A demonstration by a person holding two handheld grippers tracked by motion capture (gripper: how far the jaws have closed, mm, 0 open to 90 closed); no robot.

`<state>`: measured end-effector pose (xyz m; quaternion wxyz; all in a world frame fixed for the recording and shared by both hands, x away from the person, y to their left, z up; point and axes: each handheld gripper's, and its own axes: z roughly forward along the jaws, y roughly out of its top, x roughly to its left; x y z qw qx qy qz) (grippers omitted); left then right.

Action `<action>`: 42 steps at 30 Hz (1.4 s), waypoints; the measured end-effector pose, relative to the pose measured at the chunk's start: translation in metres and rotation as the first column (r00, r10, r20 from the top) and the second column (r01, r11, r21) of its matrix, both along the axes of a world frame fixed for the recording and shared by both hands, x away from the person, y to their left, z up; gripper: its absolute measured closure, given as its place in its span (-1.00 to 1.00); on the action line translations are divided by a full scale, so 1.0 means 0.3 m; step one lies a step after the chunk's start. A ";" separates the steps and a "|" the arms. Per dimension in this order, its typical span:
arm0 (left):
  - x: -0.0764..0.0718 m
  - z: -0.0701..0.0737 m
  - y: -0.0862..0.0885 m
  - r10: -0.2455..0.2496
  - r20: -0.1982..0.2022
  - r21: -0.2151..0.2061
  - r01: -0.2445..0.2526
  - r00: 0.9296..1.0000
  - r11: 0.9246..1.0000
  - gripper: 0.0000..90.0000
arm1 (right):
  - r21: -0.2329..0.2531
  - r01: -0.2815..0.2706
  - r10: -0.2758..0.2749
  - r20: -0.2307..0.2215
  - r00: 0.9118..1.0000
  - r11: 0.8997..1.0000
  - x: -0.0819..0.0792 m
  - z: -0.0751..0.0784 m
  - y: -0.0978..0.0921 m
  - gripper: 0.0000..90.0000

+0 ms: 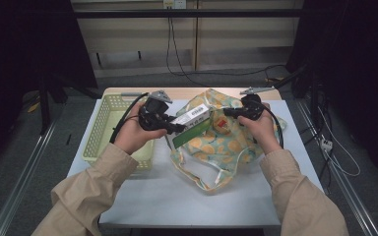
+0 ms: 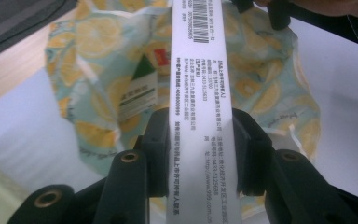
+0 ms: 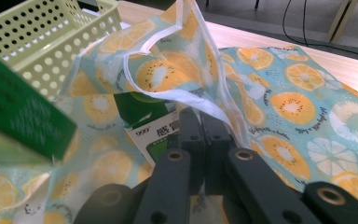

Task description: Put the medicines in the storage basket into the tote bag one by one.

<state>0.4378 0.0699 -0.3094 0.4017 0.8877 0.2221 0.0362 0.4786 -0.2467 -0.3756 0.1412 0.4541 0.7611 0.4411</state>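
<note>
— What sits on the table (image 1: 157, 196), biggest first?
— A fruit-print cloth bag (image 1: 226, 142) lies crumpled at the centre of the high view, its mouth toward the upper middle. A second box (image 3: 161, 135) with green print lies inside that opening, seen in the right gripper view. Left of the bag stands a pale perforated basket (image 1: 101, 130); nothing can be made out in the part of it that shows.
— And the box being handled?
— The long green-and-white box (image 1: 193, 123) hangs over the bag's left edge, just left of centre in the high view. Its long axis slants from lower left to upper right, the barcode end toward the bag's mouth.
— Who holds it?
— The left gripper (image 1: 174, 129) has its jaws clamped on the box's two long sides; in the left gripper view the white printed face (image 2: 200, 107) runs straight up between them.
— The other one?
— The right gripper (image 1: 228, 112), upper right of centre, has its jaws pinched together on the bag's white-trimmed rim (image 3: 193, 100), lifting it.
</note>
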 end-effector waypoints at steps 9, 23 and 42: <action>-0.016 -0.087 -0.105 -0.050 -0.027 0.010 0.050 0.998 0.999 0.40 | 0.008 0.001 -0.001 0.005 1.000 1.000 0.002 0.005 0.000 0.99; 0.000 -0.183 -0.234 -0.079 -0.064 0.009 0.080 0.995 0.997 0.39 | 0.018 0.005 -0.005 0.018 1.000 1.000 -0.004 0.031 0.006 0.99; 0.078 -0.227 -0.407 -0.008 -0.053 0.039 0.010 0.999 0.999 0.40 | 0.010 0.012 -0.012 0.048 0.999 1.000 -0.010 0.096 -0.001 0.99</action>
